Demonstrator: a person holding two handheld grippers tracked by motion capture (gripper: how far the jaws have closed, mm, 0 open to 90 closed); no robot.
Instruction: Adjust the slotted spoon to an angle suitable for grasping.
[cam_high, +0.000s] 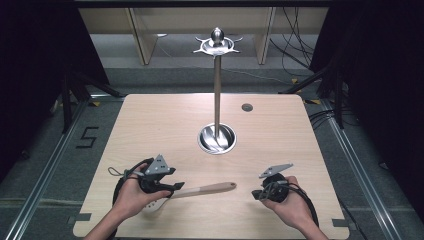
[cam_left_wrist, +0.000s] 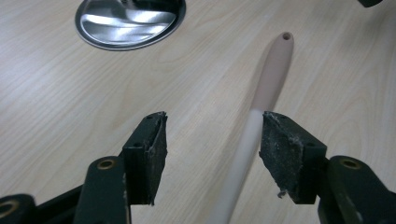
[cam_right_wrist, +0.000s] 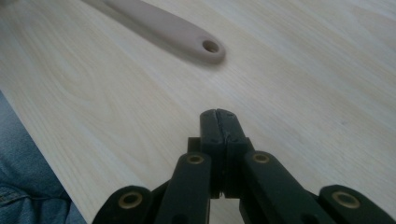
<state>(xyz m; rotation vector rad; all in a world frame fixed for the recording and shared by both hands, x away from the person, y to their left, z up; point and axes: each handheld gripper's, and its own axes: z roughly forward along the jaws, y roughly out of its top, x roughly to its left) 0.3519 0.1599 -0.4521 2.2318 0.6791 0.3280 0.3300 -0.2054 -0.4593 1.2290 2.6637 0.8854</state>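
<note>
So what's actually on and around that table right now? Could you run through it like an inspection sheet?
Surface: light wooden table, with a small round grommet near its far edge.
Job's things: a utensil with a beige handle lying flat on the near side; a metal stand with a round base, upright at mid-table.
Clutter: nothing seen.
Grippers: left gripper open, its jaws either side of the utensil's shaft; right gripper shut, holding nothing, beside the handle's end.
Cables: one trailing from each gripper; loose cables on the floor behind the table.
Surroundings: dark curtains on both sides, grey floor, wooden furniture legs behind.
</note>
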